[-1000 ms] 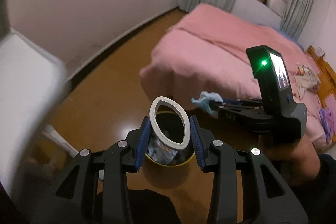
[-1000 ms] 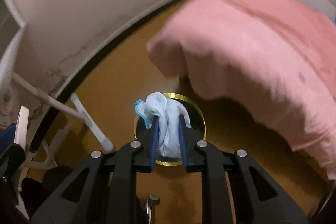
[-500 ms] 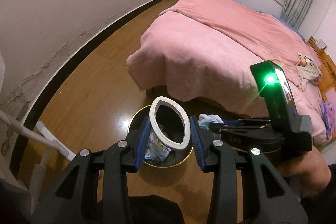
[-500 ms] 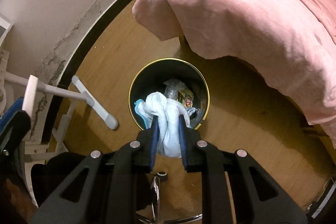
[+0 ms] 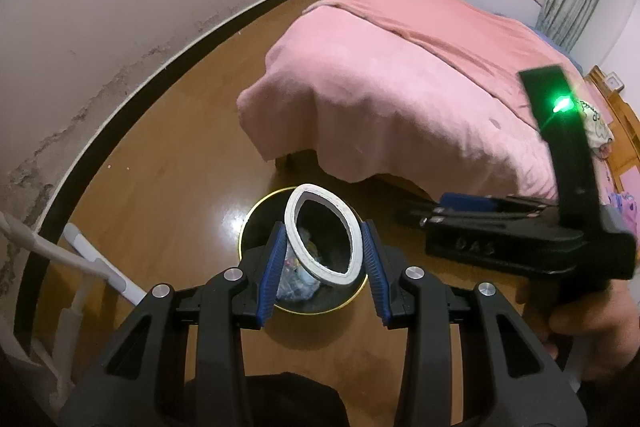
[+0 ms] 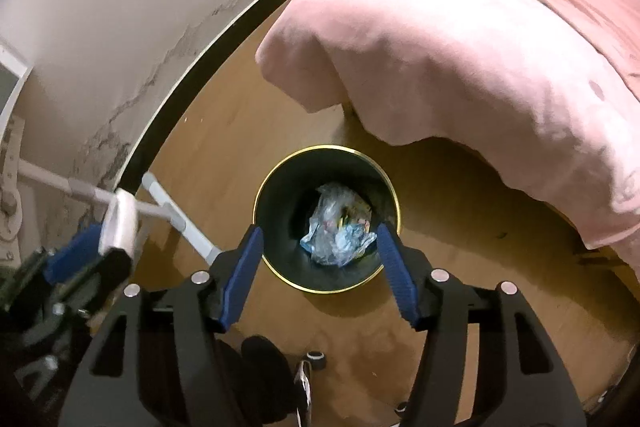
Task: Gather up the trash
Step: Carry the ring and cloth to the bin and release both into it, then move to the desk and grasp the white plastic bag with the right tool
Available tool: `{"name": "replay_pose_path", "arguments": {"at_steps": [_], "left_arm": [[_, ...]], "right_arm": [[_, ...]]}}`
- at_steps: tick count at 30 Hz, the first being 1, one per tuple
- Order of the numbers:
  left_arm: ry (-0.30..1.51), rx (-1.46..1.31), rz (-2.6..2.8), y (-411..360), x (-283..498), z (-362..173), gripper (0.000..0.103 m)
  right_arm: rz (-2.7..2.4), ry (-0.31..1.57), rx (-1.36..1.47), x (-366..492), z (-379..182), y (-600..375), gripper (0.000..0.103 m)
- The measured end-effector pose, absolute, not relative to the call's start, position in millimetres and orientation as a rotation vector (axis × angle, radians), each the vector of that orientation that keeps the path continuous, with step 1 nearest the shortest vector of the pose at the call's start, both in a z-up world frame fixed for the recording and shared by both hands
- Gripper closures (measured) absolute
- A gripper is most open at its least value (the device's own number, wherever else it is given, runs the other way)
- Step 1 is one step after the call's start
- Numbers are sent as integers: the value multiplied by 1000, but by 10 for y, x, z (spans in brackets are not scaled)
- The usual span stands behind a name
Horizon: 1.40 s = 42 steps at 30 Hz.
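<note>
One piece left to drop over the bin.
The right tool [image 6: 320, 259] is spreading, empty, above the round black gold-rimmed trash bin [image 6: 276, 183] on the floor, crumpled wrappers inside; the left tool [image 5: 322, 257] pinches a squashed white tape ring [image 5: 298, 239] above it. No legible writing.

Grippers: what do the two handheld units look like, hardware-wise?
Both match: black plastic linkage frames with silver pivot bolts and ribbed blue pads on the fingers. The left gripper shows this up close; the right gripper too. Seen from the left wrist, the right unit carries an upright black block with a green light. No cables visible.
</note>
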<state>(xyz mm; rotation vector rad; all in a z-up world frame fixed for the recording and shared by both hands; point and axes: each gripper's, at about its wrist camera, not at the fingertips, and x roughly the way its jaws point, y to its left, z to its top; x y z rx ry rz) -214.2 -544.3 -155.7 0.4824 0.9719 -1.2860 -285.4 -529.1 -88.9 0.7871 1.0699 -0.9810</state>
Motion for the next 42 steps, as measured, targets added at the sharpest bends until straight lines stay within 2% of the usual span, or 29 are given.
{"name": "replay_pose_path", "arguments": {"at_steps": [6,9,11,15,18,23,26,33,42], "left_arm": [[1006,495,-1310,-5644,-2186,-1673,65],[1004,509,-1316,-5738,-2224,-1691,56],[995,507,-1312,-5763,-2234,-1680,46],[986,506,-1314,-5748,-2250,-1632,44],[962,507,-1306,-5660,-2242,-1540,39],[921,474,-1282,-5386,-2165,-1190,19],[876,437,-1245,-4986,-2054,-763,10],[754,284,-1102,-3580,-1404,3,6],[746,158,-581,-1233,-145,80,6]], "right_arm": [[-1085,973,806,-3041,-727,-5392,42],[-1132,923,820,-3153,-649,-5427,41],[-1140,909,823,-3187,-629,-5436,41],[-1122,929,821,-3173,-666,-5425,41],[-1103,952,795,-3135,-679,-5397,41],[-1072,1017,687,-3004,-633,-5253,35],[-1049,1021,599,-2855,-489,-5087,30],[-805,930,453,-2022,125,-4196,29],[-275,912,252,-135,441,-2464,29]]}}
